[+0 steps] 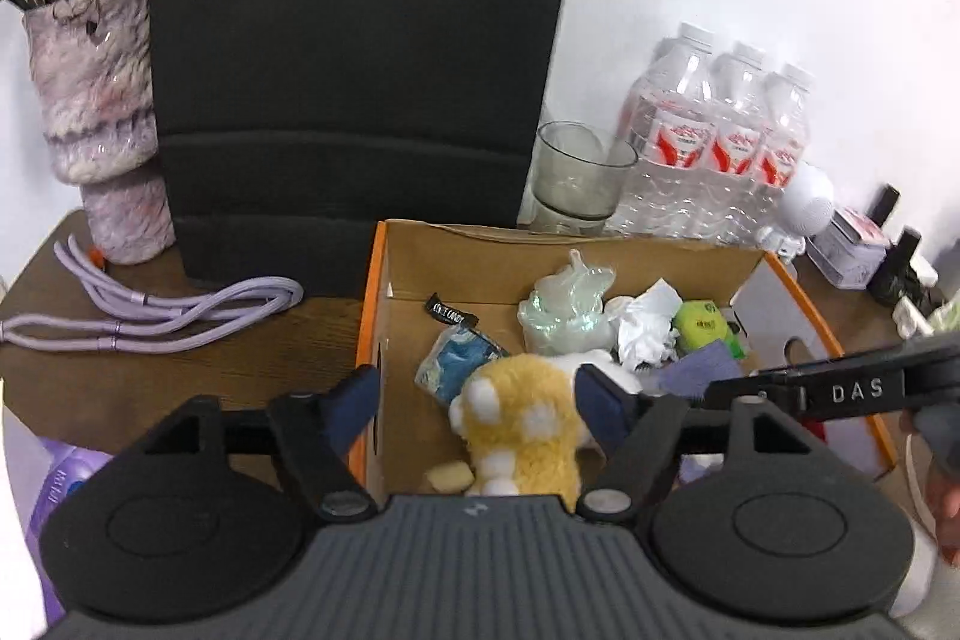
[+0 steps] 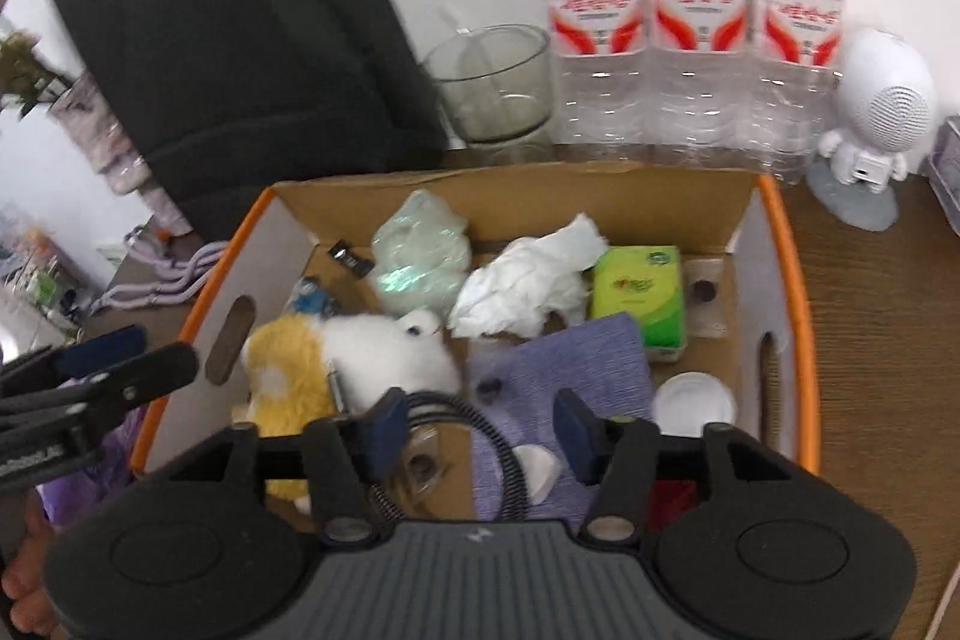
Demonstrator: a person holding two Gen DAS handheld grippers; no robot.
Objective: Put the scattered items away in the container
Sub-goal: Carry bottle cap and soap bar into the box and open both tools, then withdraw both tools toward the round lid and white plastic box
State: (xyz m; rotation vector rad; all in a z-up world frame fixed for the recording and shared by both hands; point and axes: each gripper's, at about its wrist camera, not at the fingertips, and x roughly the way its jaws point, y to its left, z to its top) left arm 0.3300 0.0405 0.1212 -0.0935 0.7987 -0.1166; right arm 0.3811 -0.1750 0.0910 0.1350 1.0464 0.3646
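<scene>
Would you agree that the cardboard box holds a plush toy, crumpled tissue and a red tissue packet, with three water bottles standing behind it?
Not quite: the tissue packet is green, not red, as the right wrist view shows. The rest holds: the cardboard box contains the plush toy and crumpled tissue, and three water bottles stand behind it.

Left tongs (image 1: 480,400) open over box (image 1: 369,340); plush toy (image 1: 516,418) below.
</scene>
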